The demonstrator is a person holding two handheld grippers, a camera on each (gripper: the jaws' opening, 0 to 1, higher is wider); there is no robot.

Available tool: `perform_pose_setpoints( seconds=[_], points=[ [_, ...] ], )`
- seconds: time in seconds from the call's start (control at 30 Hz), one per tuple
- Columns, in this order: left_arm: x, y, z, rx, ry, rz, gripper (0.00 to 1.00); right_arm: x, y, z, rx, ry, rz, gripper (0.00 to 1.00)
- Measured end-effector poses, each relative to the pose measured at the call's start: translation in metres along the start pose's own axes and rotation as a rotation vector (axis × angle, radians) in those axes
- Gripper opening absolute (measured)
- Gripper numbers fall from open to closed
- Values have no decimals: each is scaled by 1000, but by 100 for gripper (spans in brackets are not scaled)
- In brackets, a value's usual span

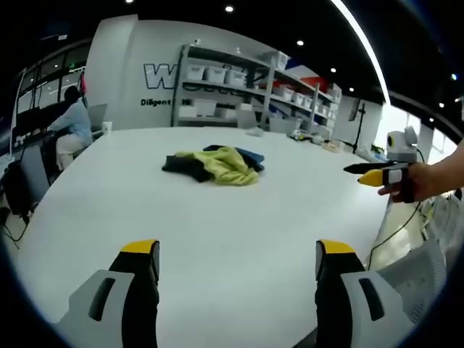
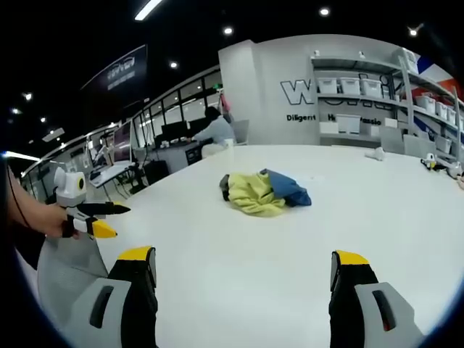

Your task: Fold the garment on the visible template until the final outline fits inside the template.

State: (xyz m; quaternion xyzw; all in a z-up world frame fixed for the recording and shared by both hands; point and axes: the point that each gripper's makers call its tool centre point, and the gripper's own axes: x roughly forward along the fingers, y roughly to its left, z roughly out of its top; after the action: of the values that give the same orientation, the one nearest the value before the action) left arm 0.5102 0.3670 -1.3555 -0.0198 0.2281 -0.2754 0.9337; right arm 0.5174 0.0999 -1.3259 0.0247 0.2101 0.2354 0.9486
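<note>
Both tongs apart, empty — left tongs, right tongs. Garment crumpled mid-tabletop. Advice: reach in, pinch opposite edges, spread flat before folding.

Both my views are bright and evenly lit — small round ceiling spots and a long light strip overhead do the work. The white worktop reflects it softly, without hard glare, and the crumpled garment throws only a thin, faint shadow. Daylight washes out the window in my left gripper view. Fisheye bending curves the shelving and the worktop's edge — my own jaws, close in, look slightly soft.
</note>
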Motion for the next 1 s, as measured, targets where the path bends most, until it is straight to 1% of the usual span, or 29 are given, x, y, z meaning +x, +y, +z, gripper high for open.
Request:
perform_pose_setpoints(
  seconds=[0.2,0.37,0.5,0.63,0.8,0.87,1.0],
  points=[
    [8,0,3,-2,0,-9,91,7,-3,2,-6,3,3,99],
    [15,2,9,-4,-5,-7,90,16,-5,3,-12,7,15,99],
    [18,1,11,5,-4,-13,90,23,-9,9,-19,4,22,98],
    [22,0,10,13,4,-19,90,32,-15,15,-32,3,27,96],
    [28,-2,11,18,10,-26,89,52,-29,31,-50,-8,28,92],
    [29,-3,13,19,8,-30,89,60,-34,35,-55,-8,24,91],
    [30,0,15,23,5,-29,88,82,-39,44,-83,-1,36,86]
  ],
)
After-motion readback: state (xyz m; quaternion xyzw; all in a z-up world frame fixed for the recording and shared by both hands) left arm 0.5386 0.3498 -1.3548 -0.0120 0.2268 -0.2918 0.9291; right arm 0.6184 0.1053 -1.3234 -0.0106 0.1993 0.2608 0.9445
